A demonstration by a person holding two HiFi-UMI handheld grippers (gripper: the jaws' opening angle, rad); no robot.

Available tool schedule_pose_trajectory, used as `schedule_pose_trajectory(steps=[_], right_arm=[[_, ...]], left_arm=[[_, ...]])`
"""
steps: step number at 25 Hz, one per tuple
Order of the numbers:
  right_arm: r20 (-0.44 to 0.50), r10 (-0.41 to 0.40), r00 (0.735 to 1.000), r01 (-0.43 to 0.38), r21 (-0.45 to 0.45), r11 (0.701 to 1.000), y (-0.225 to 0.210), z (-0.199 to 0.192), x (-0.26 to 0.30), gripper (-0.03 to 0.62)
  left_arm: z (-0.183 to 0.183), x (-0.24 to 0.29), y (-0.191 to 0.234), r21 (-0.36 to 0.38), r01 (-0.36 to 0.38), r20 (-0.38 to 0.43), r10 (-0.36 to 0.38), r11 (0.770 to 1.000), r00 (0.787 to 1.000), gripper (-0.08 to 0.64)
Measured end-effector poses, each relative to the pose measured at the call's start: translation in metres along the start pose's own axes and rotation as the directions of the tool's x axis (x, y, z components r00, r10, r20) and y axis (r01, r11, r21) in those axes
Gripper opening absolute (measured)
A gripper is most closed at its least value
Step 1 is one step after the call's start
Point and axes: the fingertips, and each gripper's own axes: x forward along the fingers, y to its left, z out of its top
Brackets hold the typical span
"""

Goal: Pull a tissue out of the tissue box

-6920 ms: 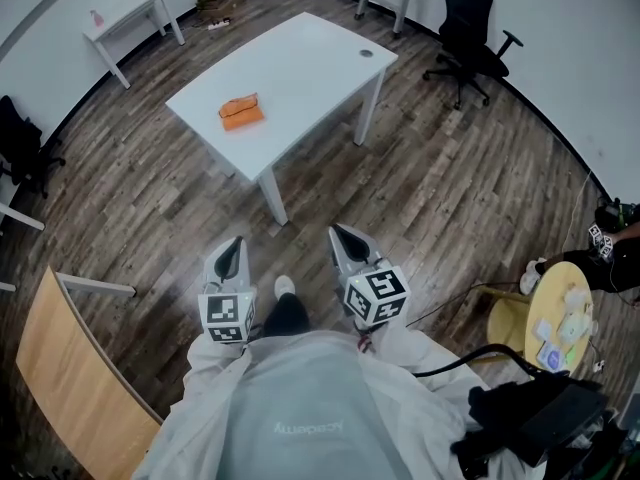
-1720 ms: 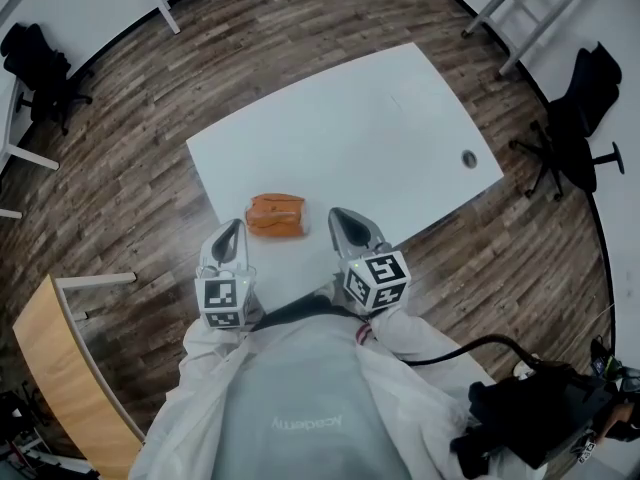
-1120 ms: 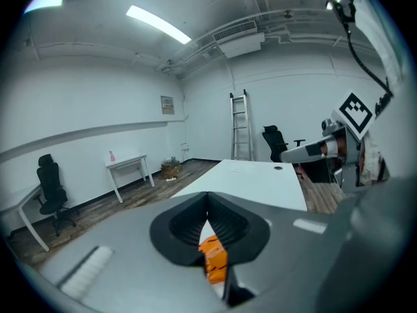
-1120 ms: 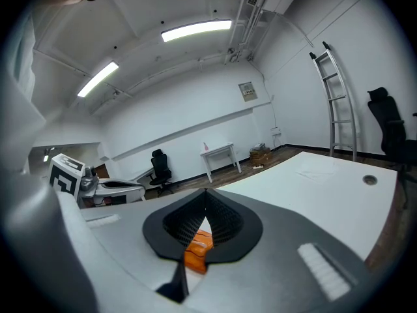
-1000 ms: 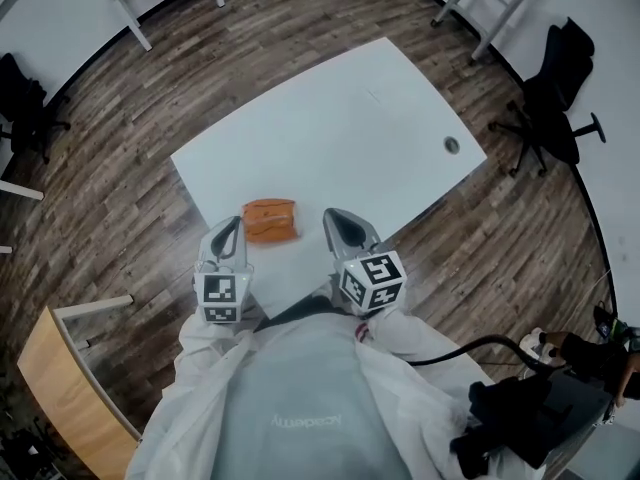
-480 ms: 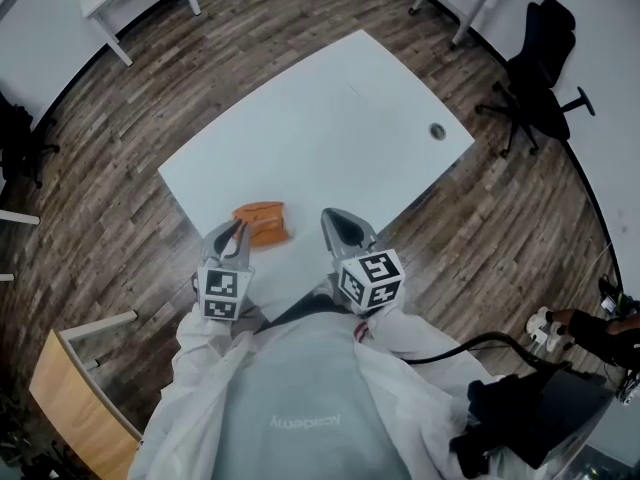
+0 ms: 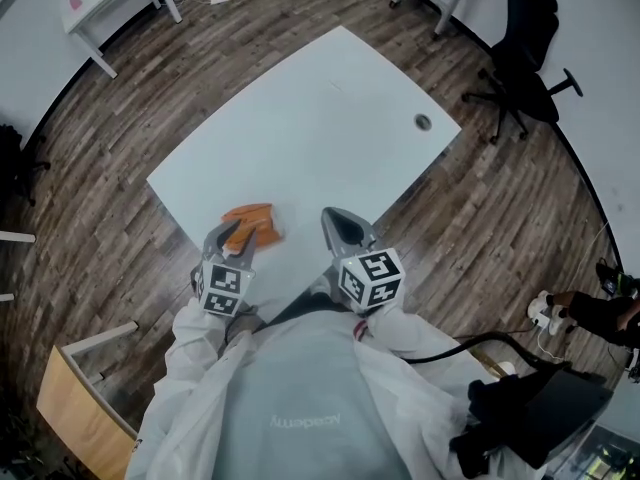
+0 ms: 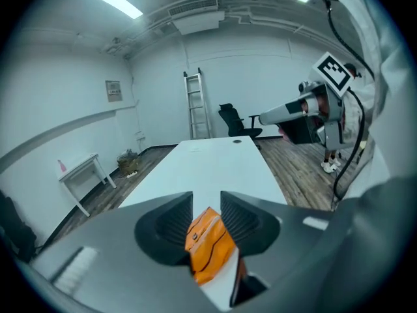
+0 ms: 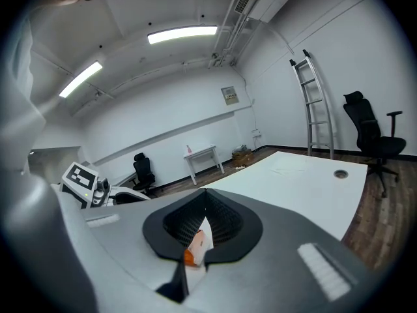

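Orange tissue box (image 7: 252, 220) is lying near the table's (image 7: 320, 118) near edge, framed untouched between the opening jaws of the left claw (image 7: 233, 235), which should be centring over the top slot, while the right claw (image 7: 337, 220) is hanging closed, empty.

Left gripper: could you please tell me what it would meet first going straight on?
Probably the orange tissue box, framed by the opening jaws of the left gripper; depth is unclear.

Orange tissue box (image 7: 254, 217) lies flat on the white table (image 7: 320, 118) — near its closest edge.
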Motion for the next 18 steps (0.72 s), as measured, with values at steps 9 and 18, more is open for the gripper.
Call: schedule_pose_trajectory(steps=[9,18], right_arm=[[0.002,-0.035,0.999,0.035,0.005,0.999,-0.011,0.002,-0.007,0.002],[0.002,-0.059,0.998,0.059,0.006,0.998,-0.019,0.003,-0.013,0.002]], left_arm=[[-0.03,0.035,-0.01,0.139,0.142,-0.146,-0.121,0.98,0.982,0.155],[-0.059,0.062,-0.018,0.193,0.248,-0.269,-0.192,0.949,0.944,0.155]])
